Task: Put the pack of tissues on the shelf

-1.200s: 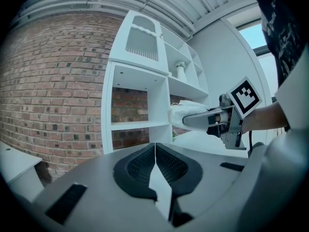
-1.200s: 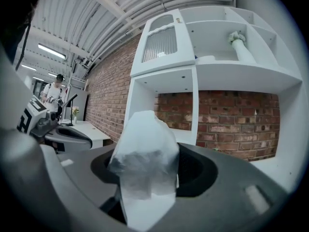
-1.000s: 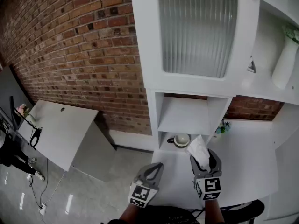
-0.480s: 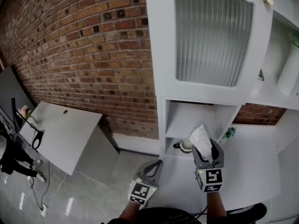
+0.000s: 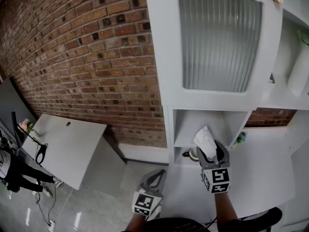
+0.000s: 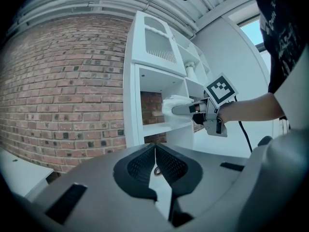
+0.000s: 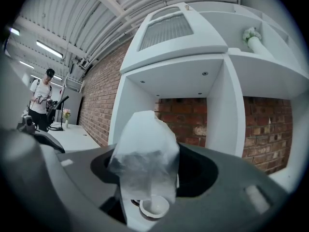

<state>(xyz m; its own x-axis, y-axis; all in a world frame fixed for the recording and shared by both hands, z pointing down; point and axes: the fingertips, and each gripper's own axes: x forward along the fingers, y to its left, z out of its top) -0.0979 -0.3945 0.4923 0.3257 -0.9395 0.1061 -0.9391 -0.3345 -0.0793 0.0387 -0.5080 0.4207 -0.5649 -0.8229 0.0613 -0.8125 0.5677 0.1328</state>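
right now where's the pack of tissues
Head view, lower right of centre: the pack of tissues is clamped in the right hand-held gripper, in front of the shelf's open cubby, near the cup.

- The cup [image 7: 154,208] sat partly hidden behind the pack of tissues [image 7: 145,158].
- The white vase [image 5: 298,69] was cut off at the right edge.
- The person [image 5: 12,168] at far left was cut off.
- The plant [image 5: 241,137] was too small to tell.
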